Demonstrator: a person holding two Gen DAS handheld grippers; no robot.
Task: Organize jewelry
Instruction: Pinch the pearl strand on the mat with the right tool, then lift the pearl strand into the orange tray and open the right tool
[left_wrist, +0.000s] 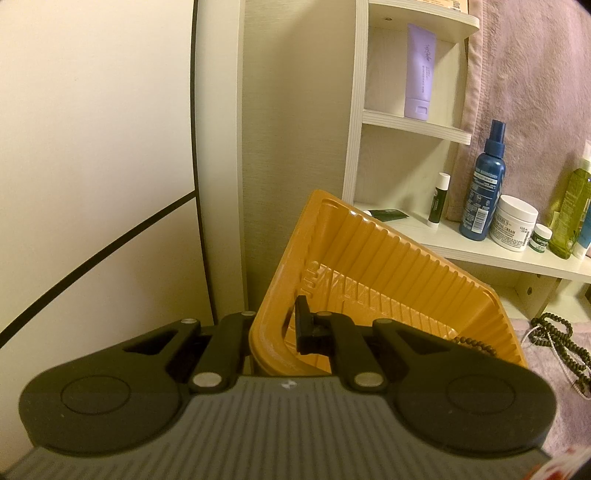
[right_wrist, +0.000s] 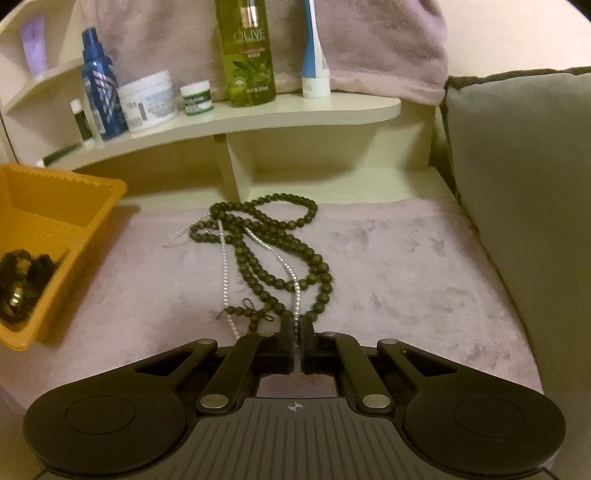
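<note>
Right jaws: those of the right gripper (right_wrist: 298, 325) were pressed together, pinching the silver chain (right_wrist: 295, 291) at its near end; no gap visible between them.
Left jaws: those of the left gripper (left_wrist: 284, 332) were clamped on the near wall of the orange tray (left_wrist: 388, 258), one finger inside, one outside.
Tray: tilted, its open side turned toward the left wrist camera; in the right wrist view it sat at the left, with dark jewelry (right_wrist: 22, 280) in one compartment.
Beads: a dark bead necklace (right_wrist: 266, 240) lay looped on the pink cloth (right_wrist: 406, 266), tangled with the silver chain, just ahead of the right gripper.
Background: a white shelf (right_wrist: 258, 114) carried bottles and jars; a grey cushion (right_wrist: 524, 184) stood at the right.
</note>
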